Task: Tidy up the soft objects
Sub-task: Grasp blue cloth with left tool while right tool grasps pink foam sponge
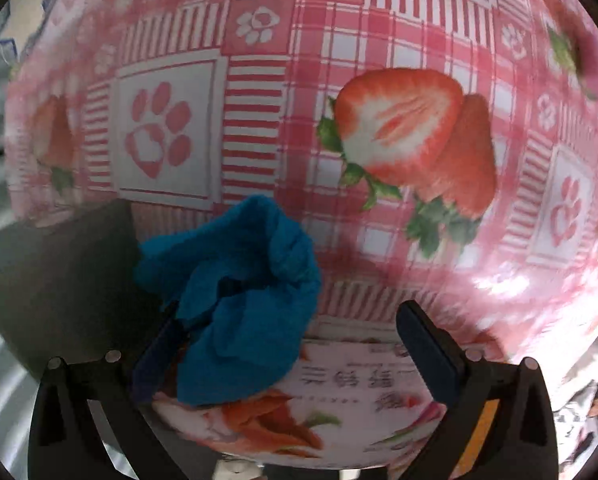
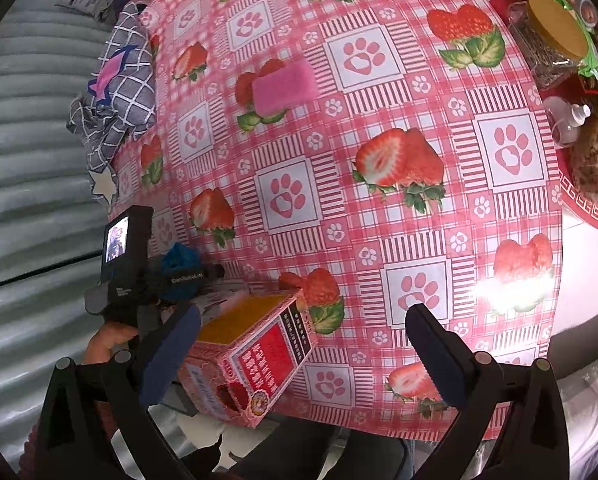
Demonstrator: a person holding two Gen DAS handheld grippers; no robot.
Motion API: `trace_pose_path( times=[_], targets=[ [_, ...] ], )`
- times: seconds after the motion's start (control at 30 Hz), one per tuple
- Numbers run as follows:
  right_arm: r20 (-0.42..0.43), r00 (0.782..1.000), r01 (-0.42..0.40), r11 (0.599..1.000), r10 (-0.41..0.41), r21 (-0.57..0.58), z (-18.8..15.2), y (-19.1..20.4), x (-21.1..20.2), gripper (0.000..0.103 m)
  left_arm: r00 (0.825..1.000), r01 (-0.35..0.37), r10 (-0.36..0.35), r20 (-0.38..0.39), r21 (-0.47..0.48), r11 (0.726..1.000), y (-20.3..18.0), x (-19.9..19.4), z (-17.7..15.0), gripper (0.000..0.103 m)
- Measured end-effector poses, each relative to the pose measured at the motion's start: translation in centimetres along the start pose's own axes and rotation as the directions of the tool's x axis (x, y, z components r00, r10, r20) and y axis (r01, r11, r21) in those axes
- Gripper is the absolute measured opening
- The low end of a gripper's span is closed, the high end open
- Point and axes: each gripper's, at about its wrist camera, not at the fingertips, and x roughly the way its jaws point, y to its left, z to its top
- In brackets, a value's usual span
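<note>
A crumpled blue cloth lies against the left finger of my left gripper, whose jaws stand wide apart. It hangs over a pink printed box just below. From the right wrist view, the same blue cloth sits in the left gripper above the open box at the table's near left edge. My right gripper is open with nothing in it, beside the box. A pink sponge-like pad lies far across the table.
A pink strawberry-and-paw tablecloth covers the table. A grey checked cloth drapes at the far left edge. Jars, a bottle and a red bowl of snacks crowd the right side. A person's hand holds the left gripper.
</note>
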Motion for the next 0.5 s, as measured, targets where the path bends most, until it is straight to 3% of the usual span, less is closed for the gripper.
trace_pose_path(
  times=[0.1,0.2,0.33,0.4,0.5],
  targets=[
    [-0.004,1.0,-0.004,1.0,0.004,0.005,0.4,-0.4,0.2,0.103,0.992,0.121,-0.122,0.038,0.013,0.993,-0.8,-0.8,0.3,0.103],
    [-0.006,1.0,0.0,1.0,0.0,-0.001,1.3,-0.3,0.6,0.103,0.963,0.225,-0.238,0.129,0.102,0.969,-3.4,-4.0,0.2,0.103],
    [0.021,0.998,0.057,0.997,-0.057,-0.041,3.4,0.5,0.9,0.103,0.95,0.117,-0.154,0.271,0.147,0.982,-4.0,-7.5,-1.2,0.103],
    [0.033,0.996,0.079,0.995,-0.077,-0.058,4.7,1.0,1.4,0.103,0.948,0.097,-0.131,0.288,0.131,0.987,-3.3,-7.9,-1.7,0.103],
    [0.042,0.994,0.102,0.992,-0.099,-0.079,6.8,1.9,2.8,0.103,0.956,0.126,-0.143,0.256,0.083,0.989,-1.3,-6.4,-2.7,0.103]
  ],
)
